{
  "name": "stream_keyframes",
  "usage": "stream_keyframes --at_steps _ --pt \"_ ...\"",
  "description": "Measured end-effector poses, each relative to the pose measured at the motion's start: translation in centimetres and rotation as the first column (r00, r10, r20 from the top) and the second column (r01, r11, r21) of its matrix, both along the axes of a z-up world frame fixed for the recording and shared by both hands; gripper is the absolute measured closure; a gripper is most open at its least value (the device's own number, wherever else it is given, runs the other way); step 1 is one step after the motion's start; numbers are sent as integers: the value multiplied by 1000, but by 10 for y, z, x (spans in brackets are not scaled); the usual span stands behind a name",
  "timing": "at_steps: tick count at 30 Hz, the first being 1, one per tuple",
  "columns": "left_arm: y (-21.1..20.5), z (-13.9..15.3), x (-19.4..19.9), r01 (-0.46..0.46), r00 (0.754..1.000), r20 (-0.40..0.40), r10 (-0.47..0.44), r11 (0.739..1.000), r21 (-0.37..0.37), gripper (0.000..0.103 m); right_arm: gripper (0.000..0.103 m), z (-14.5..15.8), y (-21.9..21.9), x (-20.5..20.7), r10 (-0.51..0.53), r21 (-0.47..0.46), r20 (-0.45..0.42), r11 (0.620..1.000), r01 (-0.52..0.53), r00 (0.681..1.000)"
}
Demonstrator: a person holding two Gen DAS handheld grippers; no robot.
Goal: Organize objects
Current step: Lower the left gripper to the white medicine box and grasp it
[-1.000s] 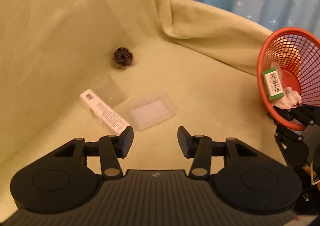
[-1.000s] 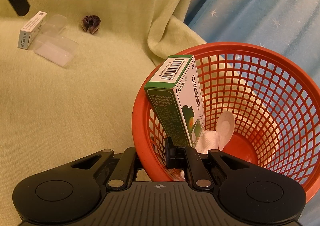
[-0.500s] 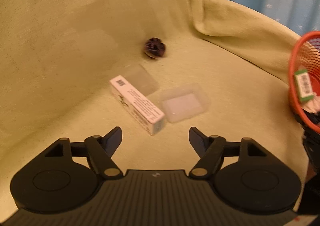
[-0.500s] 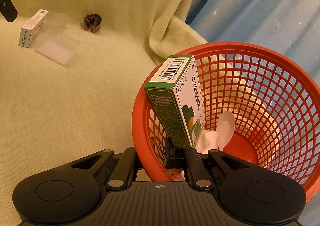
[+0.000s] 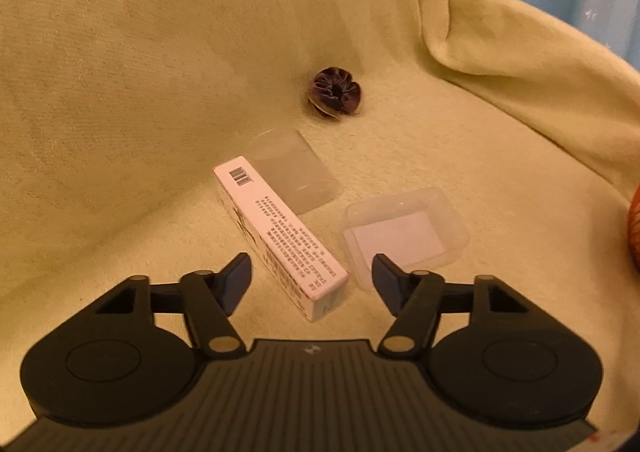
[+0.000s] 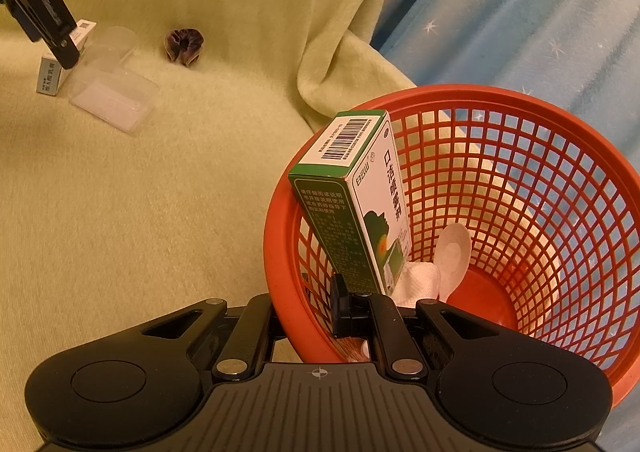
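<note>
A long white box [image 5: 280, 236] with a barcode lies on the yellow-green blanket. My left gripper [image 5: 312, 276] hangs over its near end, which sits between the closing jaws with the pads clear of it. In the right wrist view the same box [image 6: 50, 77] lies far left, under the left gripper [image 6: 40, 15]. My right gripper [image 6: 308, 312] is shut on the near rim of the red mesh basket [image 6: 520, 171]. Inside the basket are a green box [image 6: 352, 203], a white spoon [image 6: 452, 256] and a white wad [image 6: 420, 280].
A clear plastic tray [image 5: 404, 236] lies right of the white box and a clear cup [image 5: 292, 171] behind it. A dark purple scrunchie [image 5: 336, 91] sits further back. The blanket rises steeply behind. A blue starred curtain [image 6: 520, 31] hangs behind the basket.
My left gripper has come down and forward over the white box, with its jaws wider than a second ago. The basket has nearly left its view. The right gripper has not moved.
</note>
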State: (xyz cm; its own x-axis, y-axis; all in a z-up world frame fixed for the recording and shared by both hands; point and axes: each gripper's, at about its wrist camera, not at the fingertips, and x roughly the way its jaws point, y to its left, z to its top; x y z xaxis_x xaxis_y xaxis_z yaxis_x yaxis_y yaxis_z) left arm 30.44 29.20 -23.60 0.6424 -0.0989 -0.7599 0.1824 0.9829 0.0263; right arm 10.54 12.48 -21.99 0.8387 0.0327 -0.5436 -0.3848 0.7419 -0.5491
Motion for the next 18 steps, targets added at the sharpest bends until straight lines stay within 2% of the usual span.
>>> stream_keyframes --at_steps 3,5,6,12,18 --pt "4 -7 5 -16 1000 -14 16 1000 15 55 97 0 0 0 0 1 0 1000 0 1000" --pt "10 -10 4 -15 1000 -25 16 1000 20 70 97 -1 1 0 1 -2 0 1000 -1 1000" --pt "12 -10 3 -14 1000 -27 14 1000 25 75 97 0 1 0 2 -4 0 1000 -2 1000" --pt "30 -5 -23 25 999 -36 -23 998 60 80 97 0 1 1 2 -5 -1 1000 -2 1000" --pt "49 -3 -72 71 996 -67 -65 994 85 82 97 0 0 1 3 -4 0 1000 -3 1000"
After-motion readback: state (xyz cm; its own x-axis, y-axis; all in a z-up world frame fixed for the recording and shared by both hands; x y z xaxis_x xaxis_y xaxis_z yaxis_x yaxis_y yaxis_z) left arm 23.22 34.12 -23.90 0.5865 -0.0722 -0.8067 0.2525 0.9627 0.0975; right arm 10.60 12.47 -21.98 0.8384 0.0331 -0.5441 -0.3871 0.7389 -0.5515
